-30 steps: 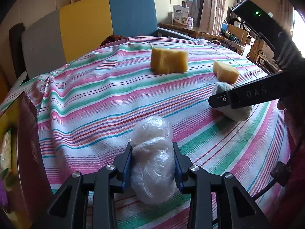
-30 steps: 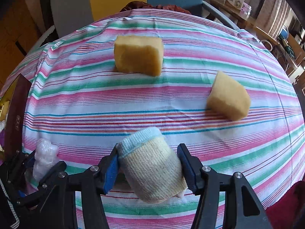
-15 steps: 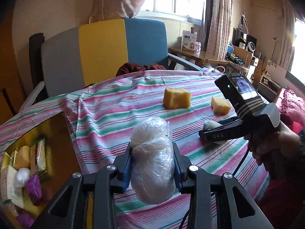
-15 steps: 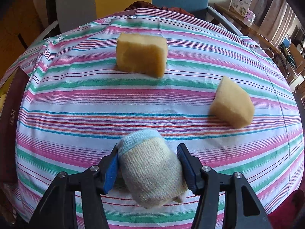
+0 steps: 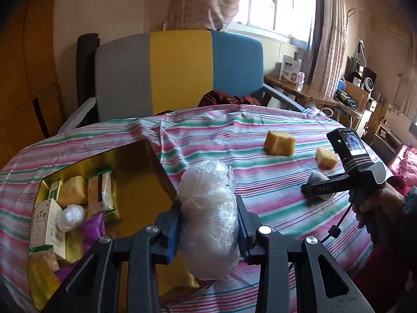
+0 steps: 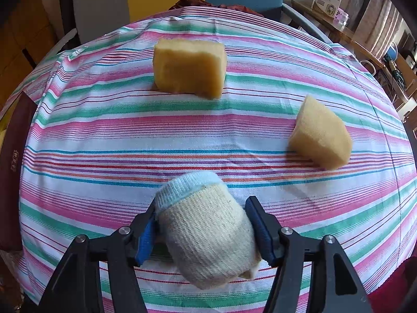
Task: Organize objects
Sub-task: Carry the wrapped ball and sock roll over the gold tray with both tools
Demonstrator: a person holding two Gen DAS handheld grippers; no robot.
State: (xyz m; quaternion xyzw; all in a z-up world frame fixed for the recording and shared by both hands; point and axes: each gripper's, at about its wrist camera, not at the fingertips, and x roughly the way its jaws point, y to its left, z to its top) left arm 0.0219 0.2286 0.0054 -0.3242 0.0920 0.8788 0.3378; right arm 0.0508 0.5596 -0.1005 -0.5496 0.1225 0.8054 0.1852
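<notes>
crinkled plastic bundle (image 5: 208, 219) sits clamped in the left gripper (image 5: 208, 224) beside the gold box (image 5: 135, 161), which already holds several items. right gripper (image 6: 206, 229) pinches a rolled sock (image 6: 206, 229) over the desk (image 6: 104, 135); two sponges (image 6: 189, 66) wait.

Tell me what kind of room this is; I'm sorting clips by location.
Most likely a lived-in home room, a living or dining area. A table under a striped tablecloth stands before a grey, yellow and blue chair, with a curtained window and cluttered side shelves behind.
</notes>
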